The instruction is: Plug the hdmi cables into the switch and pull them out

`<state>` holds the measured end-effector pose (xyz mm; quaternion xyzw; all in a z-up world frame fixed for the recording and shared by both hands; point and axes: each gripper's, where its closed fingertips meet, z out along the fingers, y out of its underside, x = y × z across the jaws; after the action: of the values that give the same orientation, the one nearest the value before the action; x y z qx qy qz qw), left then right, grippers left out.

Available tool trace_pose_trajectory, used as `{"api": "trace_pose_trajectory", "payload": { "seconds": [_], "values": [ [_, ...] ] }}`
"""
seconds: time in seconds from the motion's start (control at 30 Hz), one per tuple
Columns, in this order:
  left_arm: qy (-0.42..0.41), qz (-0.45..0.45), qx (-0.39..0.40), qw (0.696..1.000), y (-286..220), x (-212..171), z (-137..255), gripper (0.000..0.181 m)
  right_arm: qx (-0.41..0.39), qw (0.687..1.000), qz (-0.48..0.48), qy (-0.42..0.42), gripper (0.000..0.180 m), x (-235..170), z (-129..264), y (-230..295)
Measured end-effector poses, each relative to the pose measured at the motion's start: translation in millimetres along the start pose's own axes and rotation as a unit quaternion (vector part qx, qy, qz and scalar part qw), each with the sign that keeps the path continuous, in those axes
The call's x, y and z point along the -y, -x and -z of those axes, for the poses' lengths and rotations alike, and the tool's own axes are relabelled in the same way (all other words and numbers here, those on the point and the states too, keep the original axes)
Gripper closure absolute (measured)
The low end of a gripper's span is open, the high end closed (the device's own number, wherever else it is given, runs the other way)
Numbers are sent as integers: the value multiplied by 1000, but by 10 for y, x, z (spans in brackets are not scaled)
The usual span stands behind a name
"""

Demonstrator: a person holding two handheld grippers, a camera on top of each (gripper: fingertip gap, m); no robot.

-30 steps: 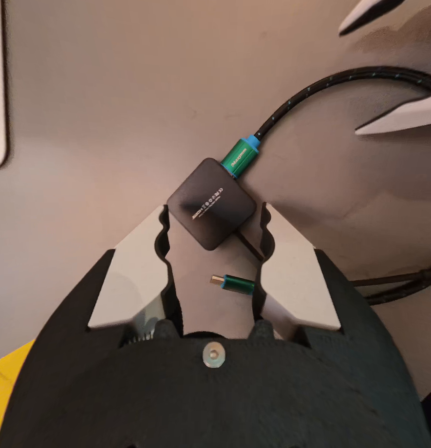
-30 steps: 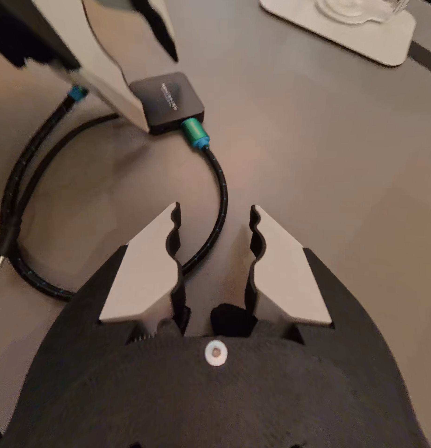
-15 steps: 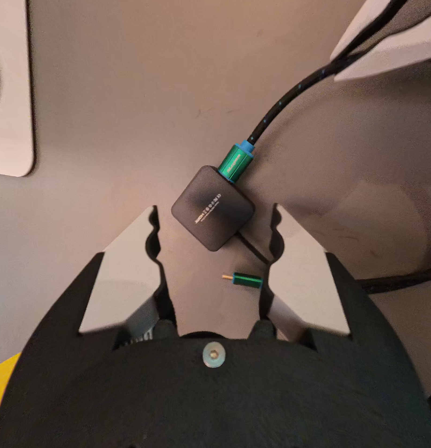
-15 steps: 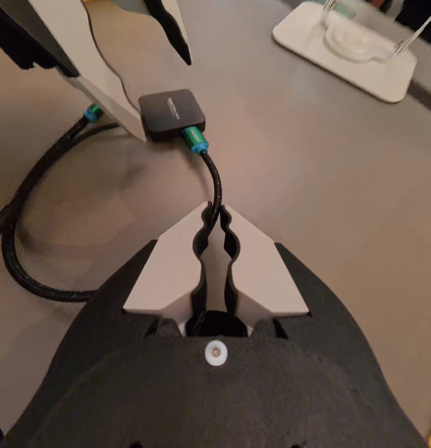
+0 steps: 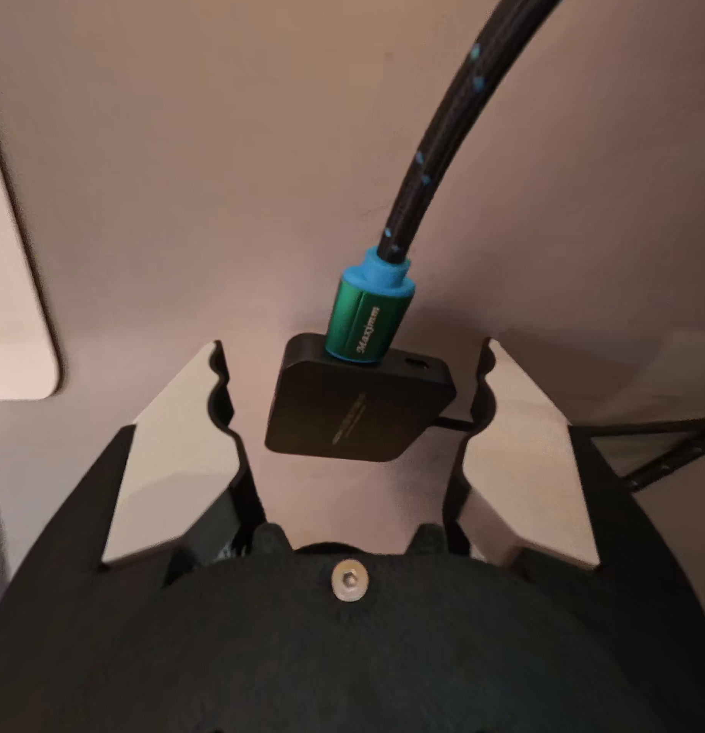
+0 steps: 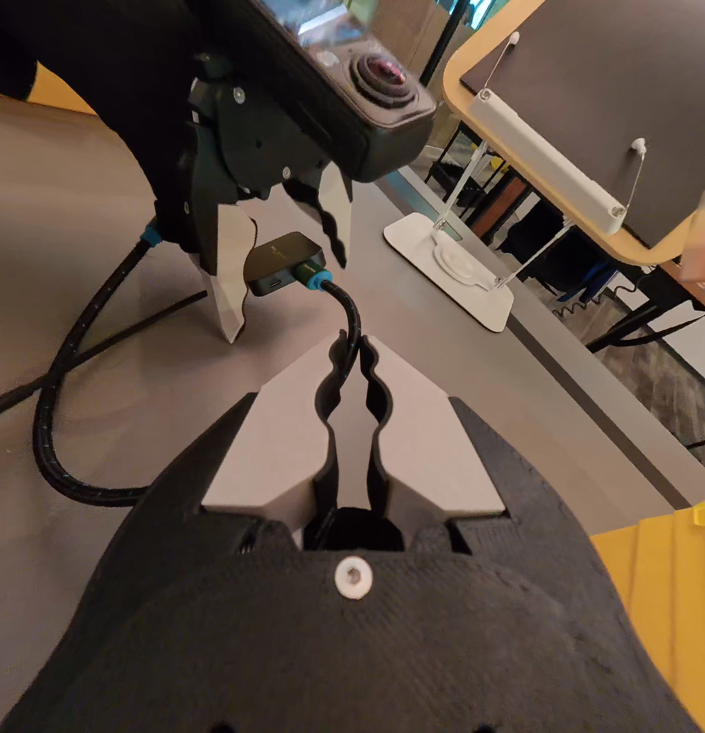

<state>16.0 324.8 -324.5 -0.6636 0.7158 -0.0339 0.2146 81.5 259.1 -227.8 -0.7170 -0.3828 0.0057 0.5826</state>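
The grey table (image 6: 442, 357) carries everything here. Biggest thing on it that matters is the braided black cable (image 6: 353, 317), which loops out along the near left, comes back through the right gripper (image 6: 353, 341) and ends in a green plug (image 5: 364, 323) seated in the far edge of the switch (image 5: 359, 408). That gripper is clenched on the cable a little way behind the plug, not on the plug itself.

Handling-wise: the cable looks thick and springy, so I'd guess it bends before it passes on a clean pull. Tugging from where it's held could just drag the switch along, since that little black box looks light and smooth enough to skate across the table. Better hold is probably the green metal barrel, rigid and right at the port.

The left gripper (image 5: 351, 396) has its jaws spread wide on either side of the switch, touching nothing as far as I can tell. Looks set to pin the box by its left and right edges, which is what you'd want before pulling.

There's a second, thinner wire (image 5: 454, 424) leaving the switch's right side.

Writing: the plug has a gold brand mark along the barrel, and the switch has a pale logo on top, too blurry to make out anyway.
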Motion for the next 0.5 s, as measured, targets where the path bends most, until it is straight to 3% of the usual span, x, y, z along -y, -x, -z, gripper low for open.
{"api": "trace_pose_trajectory", "payload": {
  "seconds": [0.17,0.4,0.5],
  "values": [
    [-4,2,-59,998,-176,10,-6,96,-5,999,-27,-29,177,76,86,-104],
    [5,-2,-20,1000,-84,13,17,98,6,998,-51,-38,176,49,84,-134],
    [37,-19,-3,999,-46,-34,70,100,5,996,-72,-48,153,43,100,-199]
  ]
}}
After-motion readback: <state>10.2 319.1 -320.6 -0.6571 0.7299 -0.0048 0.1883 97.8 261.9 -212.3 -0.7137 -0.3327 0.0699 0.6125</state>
